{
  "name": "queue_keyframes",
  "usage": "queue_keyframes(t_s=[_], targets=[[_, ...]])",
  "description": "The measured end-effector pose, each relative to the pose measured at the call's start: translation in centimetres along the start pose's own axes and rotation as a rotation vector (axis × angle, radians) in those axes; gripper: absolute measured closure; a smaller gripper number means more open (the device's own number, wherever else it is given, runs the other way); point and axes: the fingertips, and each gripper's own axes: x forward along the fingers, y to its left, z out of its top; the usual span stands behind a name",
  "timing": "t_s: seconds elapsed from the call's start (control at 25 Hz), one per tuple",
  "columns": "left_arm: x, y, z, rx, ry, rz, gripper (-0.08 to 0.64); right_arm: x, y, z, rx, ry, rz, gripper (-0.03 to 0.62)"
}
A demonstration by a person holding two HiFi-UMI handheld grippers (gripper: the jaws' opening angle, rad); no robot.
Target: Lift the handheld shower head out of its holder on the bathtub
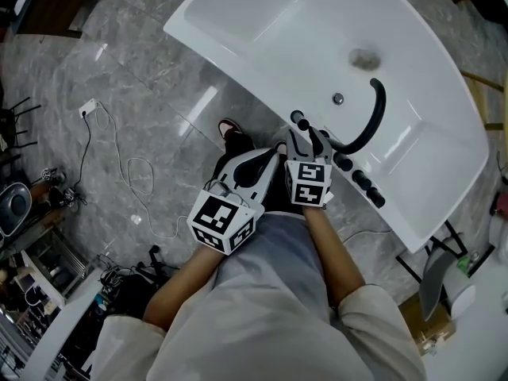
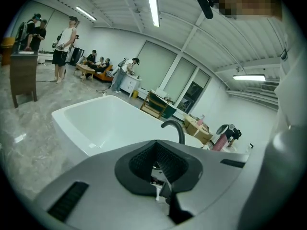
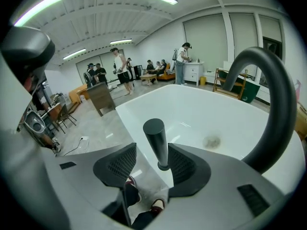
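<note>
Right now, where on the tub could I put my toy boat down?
The bathtub rim from the shower head to the far corner is bare, and so is the basin floor past the drain. It's crowded by the spout and knobs, where the right gripper hangs open around the shower head.
</note>
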Motion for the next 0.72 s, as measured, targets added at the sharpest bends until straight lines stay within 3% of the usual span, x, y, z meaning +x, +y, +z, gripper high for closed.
queue_keyframes(t_s=[0.72], targets=[[-1.2,2.2,0.5,0.005,0.001,0.042,0.563,5.8,-1.7,-2.6,-0.005,0.063,-0.071,0.393]])
